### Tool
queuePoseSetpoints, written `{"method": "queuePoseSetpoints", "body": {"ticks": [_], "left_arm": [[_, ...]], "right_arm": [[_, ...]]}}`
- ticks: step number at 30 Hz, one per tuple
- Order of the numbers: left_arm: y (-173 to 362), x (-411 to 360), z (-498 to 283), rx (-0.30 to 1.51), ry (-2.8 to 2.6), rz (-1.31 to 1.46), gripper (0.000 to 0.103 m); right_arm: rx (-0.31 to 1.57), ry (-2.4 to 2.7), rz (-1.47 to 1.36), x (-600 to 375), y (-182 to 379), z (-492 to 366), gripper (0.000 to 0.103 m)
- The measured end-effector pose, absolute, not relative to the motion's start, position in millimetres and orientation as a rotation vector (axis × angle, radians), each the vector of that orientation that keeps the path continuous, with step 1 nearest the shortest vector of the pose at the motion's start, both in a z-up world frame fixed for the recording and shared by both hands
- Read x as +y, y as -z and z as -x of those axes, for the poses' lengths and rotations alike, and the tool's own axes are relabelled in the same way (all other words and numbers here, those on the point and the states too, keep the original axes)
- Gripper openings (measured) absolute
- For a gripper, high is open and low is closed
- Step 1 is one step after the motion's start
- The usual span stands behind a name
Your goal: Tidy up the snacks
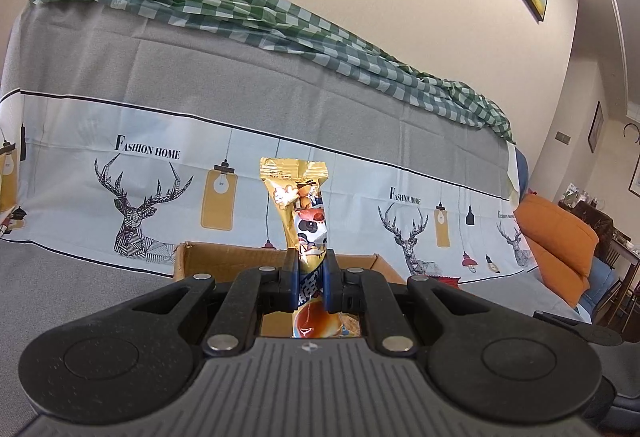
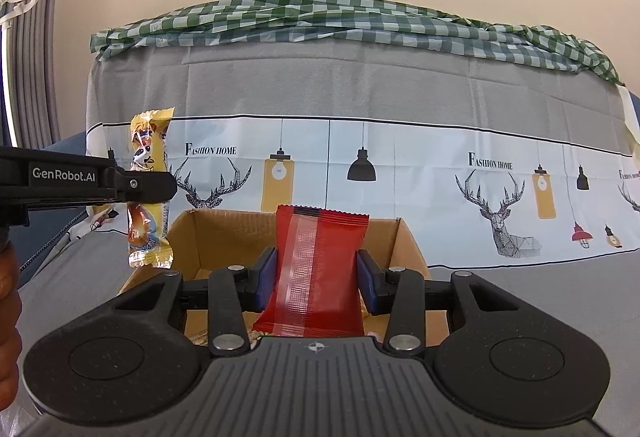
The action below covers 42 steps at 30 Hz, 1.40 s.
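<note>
My left gripper [image 1: 311, 269] is shut on a yellow snack packet [image 1: 302, 213] and holds it upright above the near edge of an open cardboard box [image 1: 224, 257]. The same packet [image 2: 150, 165] and left gripper [image 2: 160, 187] show at the left of the right wrist view, beside the box [image 2: 224, 233]. My right gripper [image 2: 317, 277] is shut on a red snack packet [image 2: 318, 273], held upright over the box. More snacks lie in the box bottom, mostly hidden.
The box sits on a grey sofa seat. The sofa back carries a deer-print cover [image 2: 400, 165] and a green checked cloth [image 2: 340, 21]. An orange cushion [image 1: 556, 241] lies to the right. A curtain [image 2: 28, 49] hangs at the far left.
</note>
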State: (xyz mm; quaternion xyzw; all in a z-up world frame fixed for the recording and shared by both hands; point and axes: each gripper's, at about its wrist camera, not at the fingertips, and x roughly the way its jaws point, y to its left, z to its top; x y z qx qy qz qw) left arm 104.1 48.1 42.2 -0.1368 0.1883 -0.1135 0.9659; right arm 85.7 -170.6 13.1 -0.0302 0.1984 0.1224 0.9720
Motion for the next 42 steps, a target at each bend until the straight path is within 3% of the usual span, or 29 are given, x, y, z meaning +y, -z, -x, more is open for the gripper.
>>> {"method": "queuePoseSetpoints", "body": {"ticks": [4, 5, 6, 7, 8, 14, 16, 19, 26, 28, 29, 35, 42], "left_arm": [[-42, 47, -104, 0.386, 0.243, 0.280, 0.012], [-42, 46, -105, 0.397, 0.249, 0.281, 0.014], [-40, 45, -107, 0.412, 0.253, 0.280, 0.025], [-39, 44, -107, 0.423, 0.255, 0.279, 0.034], [-38, 44, -107, 0.421, 0.252, 0.279, 0.035], [-39, 46, -106, 0.411, 0.234, 0.259, 0.038], [-38, 47, -104, 0.404, 0.222, 0.234, 0.056], [-39, 48, -97, 0.371, 0.192, 0.178, 0.082], [-62, 43, -63, 0.360, 0.091, 0.097, 0.087], [-70, 42, -47, 0.378, 0.062, 0.101, 0.101], [-72, 41, -40, 0.395, 0.040, 0.108, 0.103], [-47, 29, 5, 0.632, -0.052, 0.206, 0.102], [-5, 18, 20, 0.766, -0.077, 0.211, 0.102]], "right_arm": [[0.401, -0.250, 0.062, -170, -13, -85, 0.044], [0.404, -0.253, 0.062, -170, -12, -86, 0.045], [0.412, -0.258, 0.063, -170, -11, -87, 0.047], [0.421, -0.259, 0.066, -169, -10, -88, 0.050], [0.430, -0.253, 0.074, -168, -9, -89, 0.058], [0.431, -0.244, 0.077, -167, -9, -88, 0.076], [0.432, -0.241, 0.073, -168, -9, -89, 0.082], [0.434, -0.233, 0.063, -169, -9, -89, 0.101], [0.402, -0.205, 0.036, -176, -16, -75, 0.102], [0.395, -0.198, 0.016, -182, -19, -69, 0.102], [0.394, -0.191, 0.007, -185, -21, -66, 0.102], [0.471, -0.117, -0.091, -211, -26, -36, 0.102], [0.570, -0.108, -0.054, -212, -10, 0, 0.102]]}}
